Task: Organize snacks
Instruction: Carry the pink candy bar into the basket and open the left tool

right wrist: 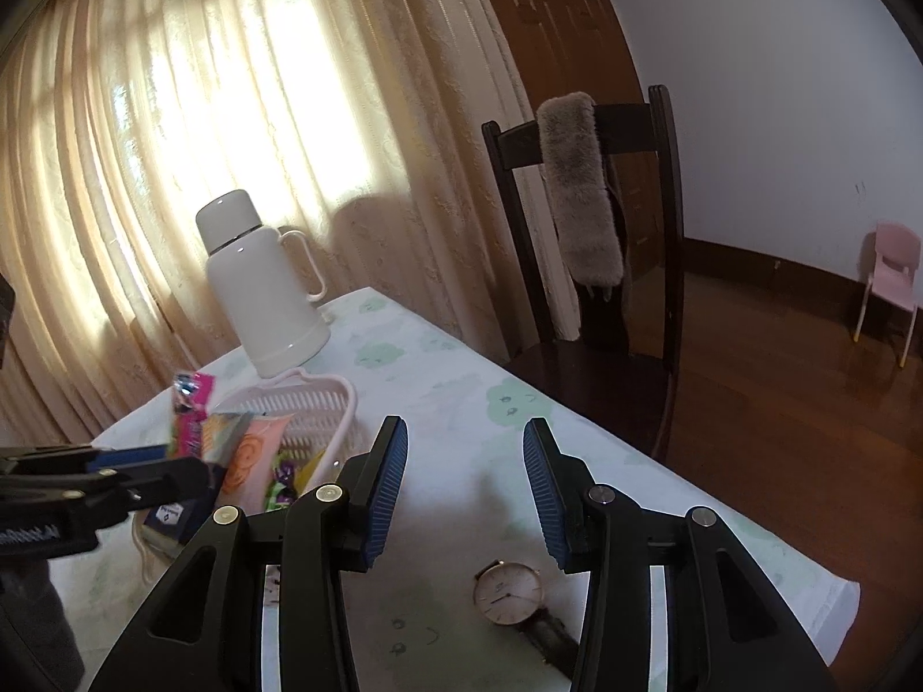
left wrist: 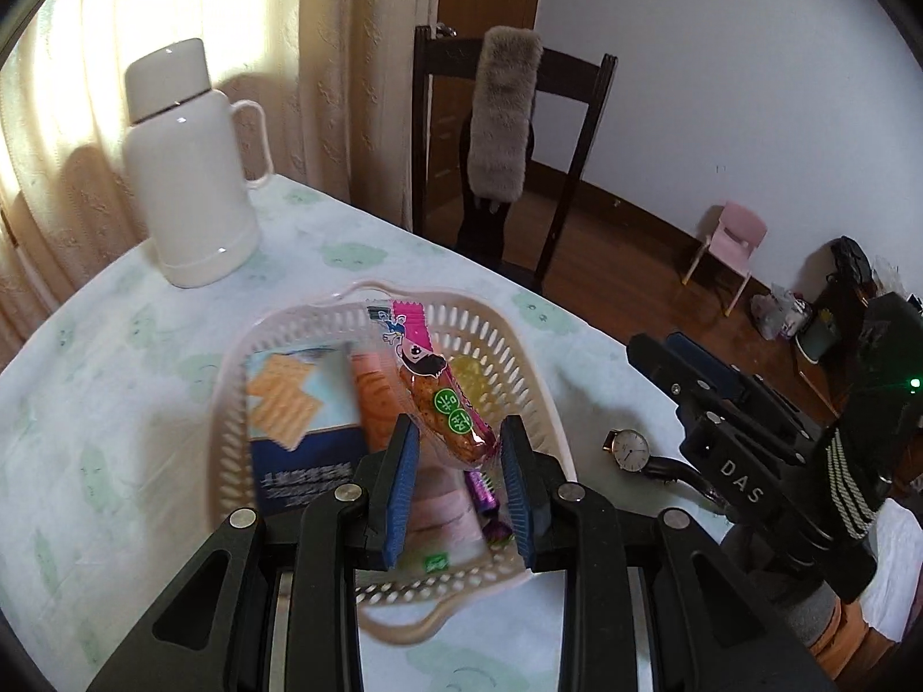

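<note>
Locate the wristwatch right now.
The wristwatch lies on the tablecloth beneath the open right hand-held gripper, right of the snack basket.

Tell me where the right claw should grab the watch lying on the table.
Pinch the watch across its round case, coming straight down with the right claw. It lies flat, face up, with the dark strap trailing near-right, so put the fingers on the case's strap-free sides.
</note>
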A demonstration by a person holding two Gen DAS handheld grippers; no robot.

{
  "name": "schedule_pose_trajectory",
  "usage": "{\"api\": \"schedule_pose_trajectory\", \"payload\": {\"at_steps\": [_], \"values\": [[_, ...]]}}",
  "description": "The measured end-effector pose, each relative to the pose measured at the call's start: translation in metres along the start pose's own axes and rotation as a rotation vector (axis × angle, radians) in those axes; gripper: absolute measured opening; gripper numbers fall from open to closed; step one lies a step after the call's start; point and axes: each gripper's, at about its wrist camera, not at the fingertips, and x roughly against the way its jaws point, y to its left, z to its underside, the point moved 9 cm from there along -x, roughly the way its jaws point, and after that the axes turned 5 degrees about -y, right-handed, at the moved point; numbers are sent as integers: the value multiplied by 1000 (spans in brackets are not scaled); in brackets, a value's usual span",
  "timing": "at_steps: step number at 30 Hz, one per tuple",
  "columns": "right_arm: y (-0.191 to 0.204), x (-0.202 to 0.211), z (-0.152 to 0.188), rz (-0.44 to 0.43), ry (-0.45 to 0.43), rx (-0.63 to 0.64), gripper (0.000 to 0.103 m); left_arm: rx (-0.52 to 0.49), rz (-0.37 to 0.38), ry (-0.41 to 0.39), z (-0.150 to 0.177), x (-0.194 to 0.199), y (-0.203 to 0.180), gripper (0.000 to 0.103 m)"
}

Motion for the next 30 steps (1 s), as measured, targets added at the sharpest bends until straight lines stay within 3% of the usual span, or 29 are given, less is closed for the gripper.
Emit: {"api": "schedule_pose_trajectory", "payload": {"at_steps": [2, 3, 13, 21, 25, 30], "values": [[-4, -1, 1, 4, 1, -9, 44, 20, 7, 14, 1, -5, 0, 58], [-6, -2, 1, 5, 3, -13, 44, 31, 6, 12, 1, -6, 1, 61], [-10, -8, 3, 11, 18, -25, 44, 84, -24, -7, 0, 3, 23, 61], [-9, -7, 3, 11, 16, -24, 44, 89, -146, -7, 5, 8, 49, 61], [-7, -5, 2, 2, 16, -27, 44, 48, -246, 10, 11, 4, 55, 61], [-4, 0, 1, -3, 9, -28, 45, 15, -257, 41, 19, -8, 45, 63]]}}
